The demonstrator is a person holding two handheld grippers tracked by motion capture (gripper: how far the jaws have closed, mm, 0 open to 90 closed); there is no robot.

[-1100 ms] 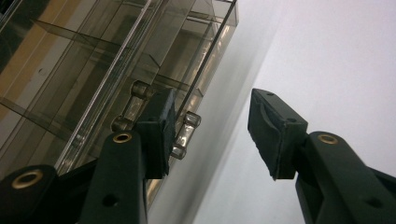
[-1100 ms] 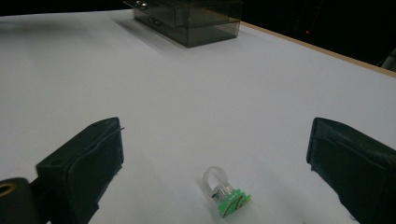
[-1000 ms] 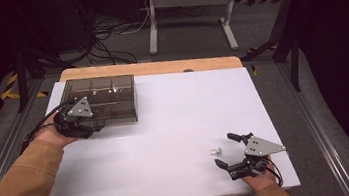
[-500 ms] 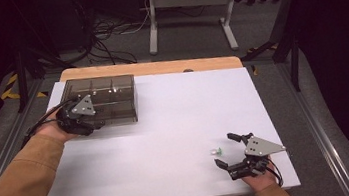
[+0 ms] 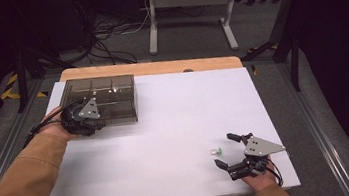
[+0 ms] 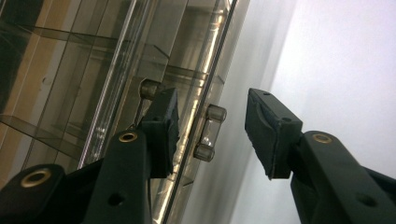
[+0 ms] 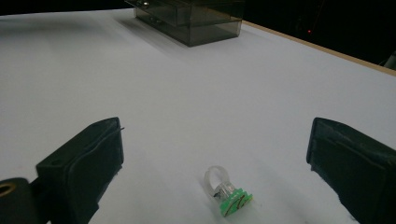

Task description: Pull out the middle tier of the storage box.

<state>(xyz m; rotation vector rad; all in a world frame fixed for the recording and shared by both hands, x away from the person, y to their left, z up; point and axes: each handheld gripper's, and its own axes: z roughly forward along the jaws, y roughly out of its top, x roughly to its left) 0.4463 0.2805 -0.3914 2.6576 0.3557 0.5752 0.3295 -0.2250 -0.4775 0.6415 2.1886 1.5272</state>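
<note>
The high view shows a white tabletop [image 5: 166, 129] with a smoky clear box [image 5: 100, 101] at its far left corner. The left claw [image 5: 96, 121] is at the near side of the box. In the left gripper view one jaw lies against the box wall and the other stands out over the tabletop, with the small clear latch [image 6: 208, 132] between them. The jaws have just been closing, but the pads do not press on the latch. The right claw [image 5: 228, 150] rests near the front right edge, wide open. A little clear ring [image 7: 225, 188] with a green top lies on the tabletop between its jaws, touching neither.
</note>
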